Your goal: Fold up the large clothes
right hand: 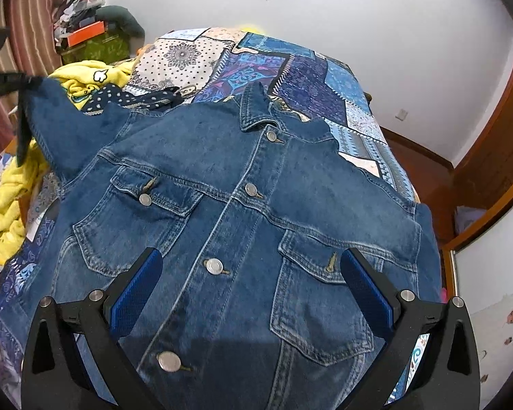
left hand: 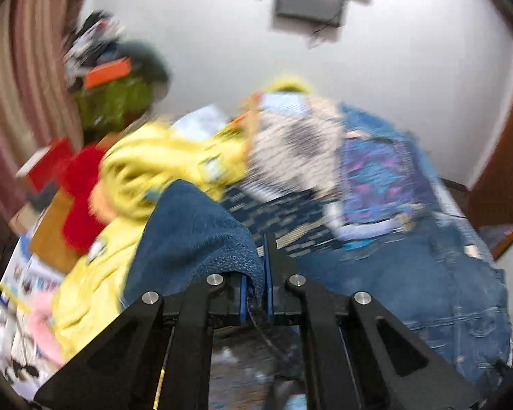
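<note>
Your left tongs (left hand: 256, 294) pinch the denim jacket (right hand: 242, 212) sleeve; right tongs (right hand: 251, 294) gape apart. Folding has barely begun.

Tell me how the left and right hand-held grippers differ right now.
The left hand-held gripper is shut on a fold of the denim jacket; the right hand-held gripper is open and holds nothing. The left lifts the jacket's sleeve up at the bed's left side, while the right hovers over the jacket's buttoned front, its fingers framing the chest pockets. Both have black arms and blue pads.
</note>
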Tool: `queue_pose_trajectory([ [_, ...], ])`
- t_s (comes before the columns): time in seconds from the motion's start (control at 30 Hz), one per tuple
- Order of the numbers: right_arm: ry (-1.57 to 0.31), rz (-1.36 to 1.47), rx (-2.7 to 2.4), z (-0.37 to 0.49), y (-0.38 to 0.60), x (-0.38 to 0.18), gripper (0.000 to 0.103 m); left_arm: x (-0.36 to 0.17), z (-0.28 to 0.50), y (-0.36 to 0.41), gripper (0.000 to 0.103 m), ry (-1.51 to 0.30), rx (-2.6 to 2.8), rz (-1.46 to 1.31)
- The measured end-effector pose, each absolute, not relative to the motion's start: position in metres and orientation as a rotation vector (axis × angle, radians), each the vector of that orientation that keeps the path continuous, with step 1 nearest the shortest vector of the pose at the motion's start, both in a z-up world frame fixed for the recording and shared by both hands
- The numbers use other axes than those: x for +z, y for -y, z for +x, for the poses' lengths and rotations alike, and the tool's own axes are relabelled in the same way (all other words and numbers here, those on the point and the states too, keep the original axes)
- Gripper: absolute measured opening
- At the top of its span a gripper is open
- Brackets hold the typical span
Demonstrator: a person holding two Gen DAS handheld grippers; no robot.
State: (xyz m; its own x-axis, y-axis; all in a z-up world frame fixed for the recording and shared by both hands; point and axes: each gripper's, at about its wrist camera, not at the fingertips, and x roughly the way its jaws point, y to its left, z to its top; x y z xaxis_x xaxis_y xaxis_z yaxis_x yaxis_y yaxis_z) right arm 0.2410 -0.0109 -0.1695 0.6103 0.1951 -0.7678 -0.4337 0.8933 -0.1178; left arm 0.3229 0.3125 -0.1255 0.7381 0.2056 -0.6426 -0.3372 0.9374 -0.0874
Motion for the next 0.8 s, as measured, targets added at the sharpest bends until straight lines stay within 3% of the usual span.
queue_pose_trajectory([
  [0.23, -0.803, -0.292, 0.354, 0.231, 0.034, -0.157, 0.103, -0.128, 0.361, -0.191, 0.006, -0.684, 0.068, -0.086],
  [0.47, -0.815, -0.229, 0.340, 0.228, 0.063, -0.155, 0.103, -0.204, 0.377, -0.087, 0.006, -0.887, -0.126, -0.057],
  [0.67, -0.826, -0.202, 0.321, 0.227, 0.080, -0.158, 0.103, -0.252, 0.374, -0.049, 0.008, -1.007, -0.129, -0.026],
  [0.73, -0.831, -0.196, 0.318, 0.227, 0.084, -0.159, 0.103, -0.260, 0.372, -0.047, 0.015, -1.030, -0.137, -0.045],
  [0.8, -0.836, -0.192, 0.316, 0.228, 0.086, -0.161, 0.103, -0.258, 0.368, -0.052, 0.040, -1.053, -0.169, -0.080],
])
